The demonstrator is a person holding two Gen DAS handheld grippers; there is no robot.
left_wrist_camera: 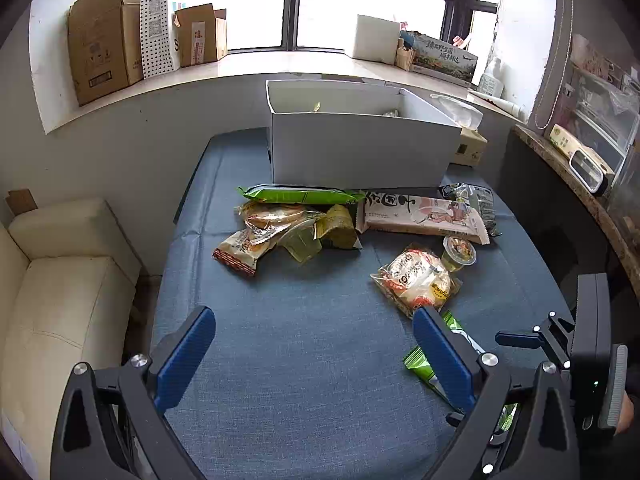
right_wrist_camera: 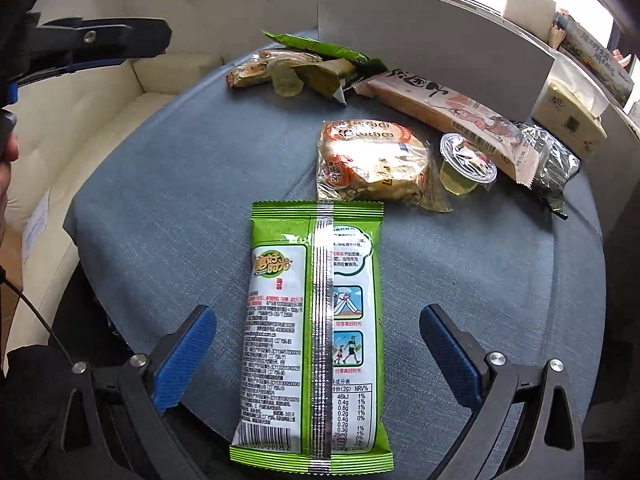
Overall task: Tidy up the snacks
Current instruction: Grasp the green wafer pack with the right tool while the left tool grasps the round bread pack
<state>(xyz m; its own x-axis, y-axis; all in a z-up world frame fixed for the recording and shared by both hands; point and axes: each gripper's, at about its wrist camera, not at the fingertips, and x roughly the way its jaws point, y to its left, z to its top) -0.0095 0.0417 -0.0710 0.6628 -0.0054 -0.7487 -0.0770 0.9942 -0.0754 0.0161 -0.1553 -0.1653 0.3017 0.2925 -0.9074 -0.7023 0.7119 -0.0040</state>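
The right hand-held gripper (right_wrist_camera: 318, 354) straddles the green seaweed packet (right_wrist_camera: 314, 320) wide open, gripping nothing — lined up to lift it into the white box (left_wrist_camera: 360, 148); the left hand-held gripper (left_wrist_camera: 314, 354) hangs open and empty.

I am counting one white box (left_wrist_camera: 360, 152) on the blue table (left_wrist_camera: 288, 340). I am seeing two jelly cups (right_wrist_camera: 466, 168), two green packets, one of them lying nearest me (right_wrist_camera: 314, 328), one long pink packet (right_wrist_camera: 448, 112), one round bread bag (right_wrist_camera: 372, 164) and one silver pouch (right_wrist_camera: 554, 168). The far heap (left_wrist_camera: 280, 228) is overlapping; I cannot count it exactly.
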